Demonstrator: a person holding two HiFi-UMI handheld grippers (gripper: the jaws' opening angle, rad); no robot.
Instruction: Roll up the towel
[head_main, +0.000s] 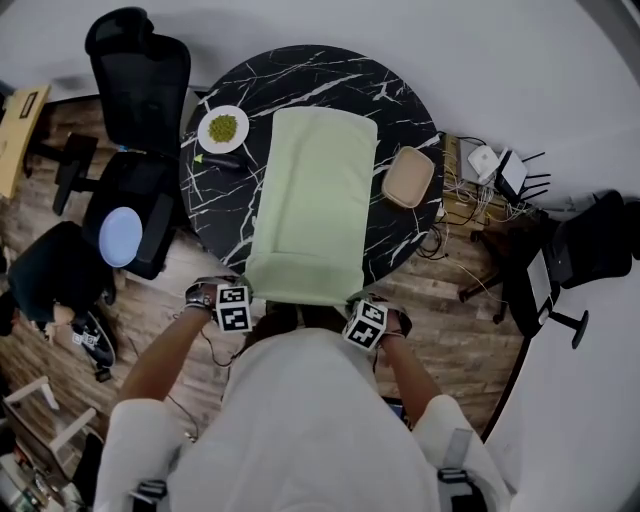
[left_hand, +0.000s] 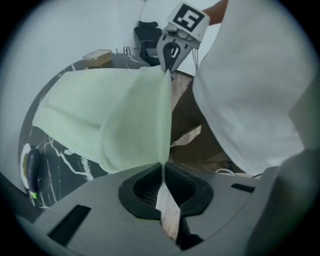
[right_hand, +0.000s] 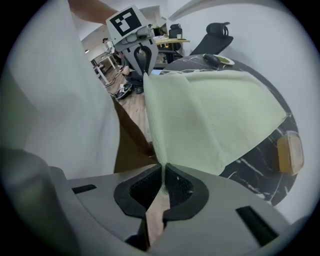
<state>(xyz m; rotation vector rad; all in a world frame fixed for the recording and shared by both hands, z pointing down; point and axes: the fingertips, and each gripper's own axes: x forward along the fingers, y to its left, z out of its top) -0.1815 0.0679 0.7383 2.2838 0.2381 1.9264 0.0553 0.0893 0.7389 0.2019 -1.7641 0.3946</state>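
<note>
Clamping the near left corner of the pale green towel (head_main: 310, 200) in the left gripper (left_hand: 162, 170), jaws pressed almost together on the thin fabric. Clamping the near right corner likewise in the right gripper (right_hand: 162, 172), pads closed tight on the hem. Holding the near edge stretched between the two grippers, just off the rim of the round black marble table (head_main: 330, 70) and close against the white shirt (head_main: 300, 420). Beyond that, spreading lengthwise across the tabletop, lying flat toward the far end. Leaving clear on the left a white plate (head_main: 223, 128) of green bits, with a dark object (head_main: 222, 160) just beside it. Skirting a tan tray (head_main: 408, 177) just beside the towel's right edge. Farther off, showing a black office chair (head_main: 140, 60) past the table's left side, and cables and white boxes (head_main: 495, 165) on the floor to the right.
</note>
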